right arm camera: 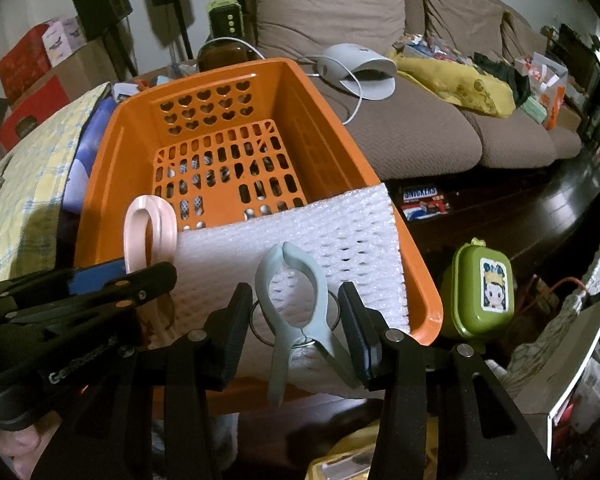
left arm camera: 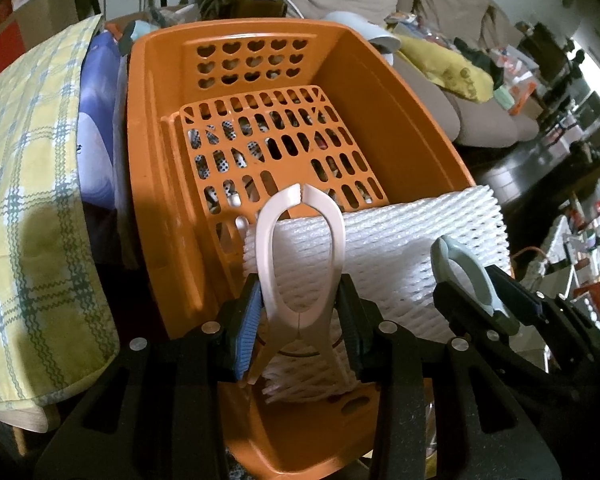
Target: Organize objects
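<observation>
We are squeezing a pink clip (left arm camera: 302, 256) in our left gripper (left arm camera: 300, 316) and a pale blue clip (right arm camera: 296, 300) in our right gripper (right arm camera: 300, 320). Both are gripping the white foam mesh (right arm camera: 300, 232) draping over the orange basket's (right arm camera: 112, 160) 6 o'clock rim. A green box (right arm camera: 482, 292) is sitting at 3 o'clock.

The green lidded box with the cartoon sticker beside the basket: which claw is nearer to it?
Right. The right claw holds a pale blue clip at the orange basket's near right end, beside the green box. The left claw, gripping a pink clip, sits farther left.
</observation>
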